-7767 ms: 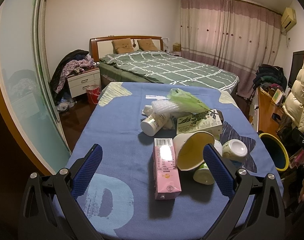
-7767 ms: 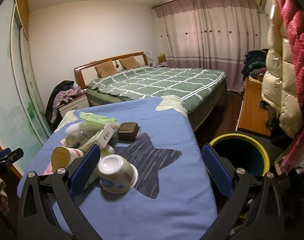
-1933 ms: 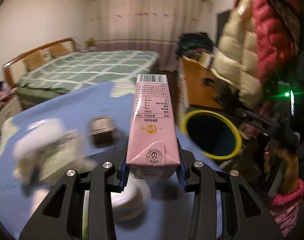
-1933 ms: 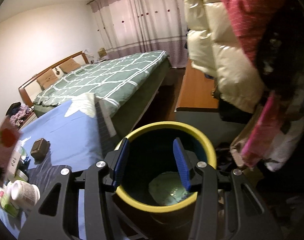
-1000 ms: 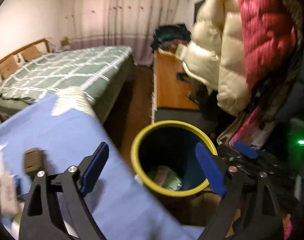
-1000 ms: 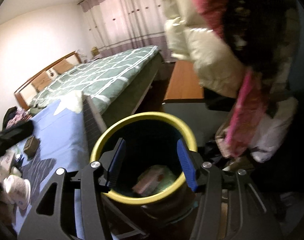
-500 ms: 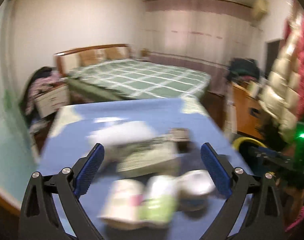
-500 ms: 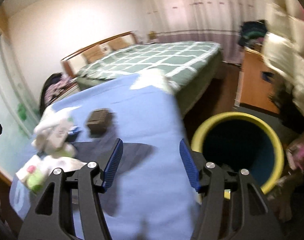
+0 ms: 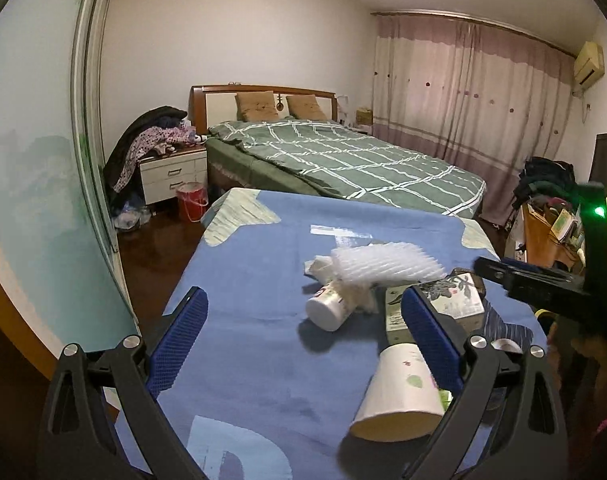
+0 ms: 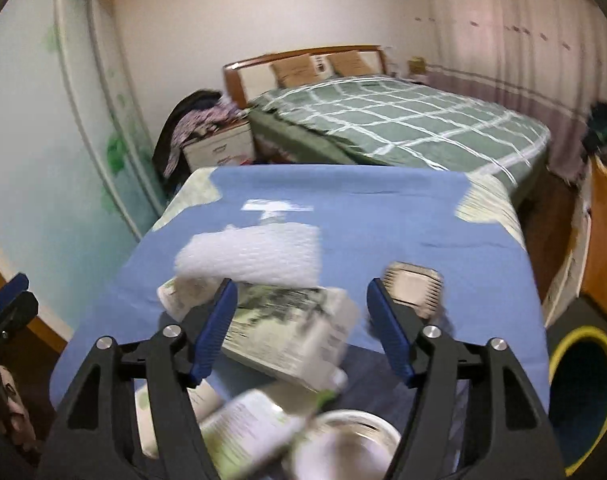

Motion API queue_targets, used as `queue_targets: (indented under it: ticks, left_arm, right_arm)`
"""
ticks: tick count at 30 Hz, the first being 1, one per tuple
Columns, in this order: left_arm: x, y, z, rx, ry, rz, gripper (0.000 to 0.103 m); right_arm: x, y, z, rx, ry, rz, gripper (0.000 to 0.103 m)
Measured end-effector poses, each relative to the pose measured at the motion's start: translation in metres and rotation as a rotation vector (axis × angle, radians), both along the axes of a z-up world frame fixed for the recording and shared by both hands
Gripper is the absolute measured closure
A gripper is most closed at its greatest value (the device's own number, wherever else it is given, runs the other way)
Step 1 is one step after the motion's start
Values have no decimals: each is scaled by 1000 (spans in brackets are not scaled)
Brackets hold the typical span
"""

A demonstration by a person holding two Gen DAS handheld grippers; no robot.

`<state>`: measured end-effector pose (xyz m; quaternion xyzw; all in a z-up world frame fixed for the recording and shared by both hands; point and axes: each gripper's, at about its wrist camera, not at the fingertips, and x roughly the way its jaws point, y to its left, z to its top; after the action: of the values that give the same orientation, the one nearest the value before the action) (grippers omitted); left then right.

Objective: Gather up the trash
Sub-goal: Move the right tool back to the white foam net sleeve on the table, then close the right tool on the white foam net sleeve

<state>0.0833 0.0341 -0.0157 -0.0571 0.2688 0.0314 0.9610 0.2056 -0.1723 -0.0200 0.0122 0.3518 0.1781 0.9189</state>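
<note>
Trash lies on the blue-covered table (image 9: 255,280): a white foam net (image 9: 383,262), a small white bottle (image 9: 329,306) on its side, a green-printed carton (image 9: 447,304) and a tipped paper cup (image 9: 399,396). My left gripper (image 9: 303,344) is open and empty above the table's near left. My right gripper (image 10: 299,328) is open and empty, just above the green-printed carton (image 10: 287,332), with the foam net (image 10: 251,256) beyond, a dark ribbed box (image 10: 413,284) to the right and a white cup (image 10: 343,440) below. The right view is blurred. The yellow-rimmed bin (image 10: 583,396) stands at the table's right.
A bed with a green checked cover (image 9: 343,160) lies beyond the table. A white nightstand (image 9: 173,174) with clothes and a red bucket (image 9: 191,200) stand at the left. A wooden cabinet (image 9: 543,240) and hanging coats are on the right.
The pink carton that my left gripper held has been dropped into the bin. Both grippers have swung back from the bin to the table, and both are open.
</note>
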Motion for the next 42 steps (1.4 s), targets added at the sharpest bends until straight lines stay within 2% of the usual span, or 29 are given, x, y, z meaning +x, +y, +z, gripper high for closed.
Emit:
queue_targets:
  ticks: [5,7,9,13,18,21,22,24,25,26,29,32,35,38,40,41,42]
  left_arm:
    - [0,5,-5,-10,0,20,7]
    - [-4,9,-3,-7,-5,28,7]
    - [-6,12,-1,-4,-10,35,7]
    - [-7,13,-1,-9,-12,40,6]
    - [-4,9,-4,-13,-3,26,6]
    - [-5,5,-5,-13,-2,19,6]
    - [-4,5,-4,-13,-2,19,6]
    - [-5,5,-4,-16,-4,18,6]
    - [-4,6,-5,-16,-4,18,6]
    - [-4,6,-6,-16,-3,18,6]
    - [-1,6,-8,-17,2,14,6]
    - [-2,3,-9,-20,8,7,6]
    - [0,-2,-10,-18,11,-3,6]
    - [0,-6,-10,-17,11,-13,6]
    - [-1,-8,-9,-20,5,-17,6]
    - [-1,-8,-9,-20,3,-17,6]
    - [-2,-9,-9,-20,2,-18,6]
  right_arm:
    - [4,53,-14,-158,0,98,33]
    - [9,65,-22,-211,8,109,33]
    - [15,77,-28,-267,11,122,29]
    - [25,102,-39,-390,-22,138,24]
    - [39,119,-48,-474,-33,145,22]
    - [46,123,-51,-481,-34,157,23]
    - [48,123,-51,-479,-29,162,28]
    - [53,121,-53,-462,2,166,60]
    - [57,117,-53,-435,20,169,65]
    - [57,115,-53,-427,21,168,79]
    - [57,104,-46,-381,18,158,100]
    - [55,91,-33,-315,1,142,103]
    - [52,80,-21,-265,-14,129,103]
    - [53,86,-21,-307,-1,173,102]
    - [56,96,-25,-324,7,213,86]
    - [59,102,-28,-332,6,215,63]
    - [61,106,-30,-355,-8,210,47]
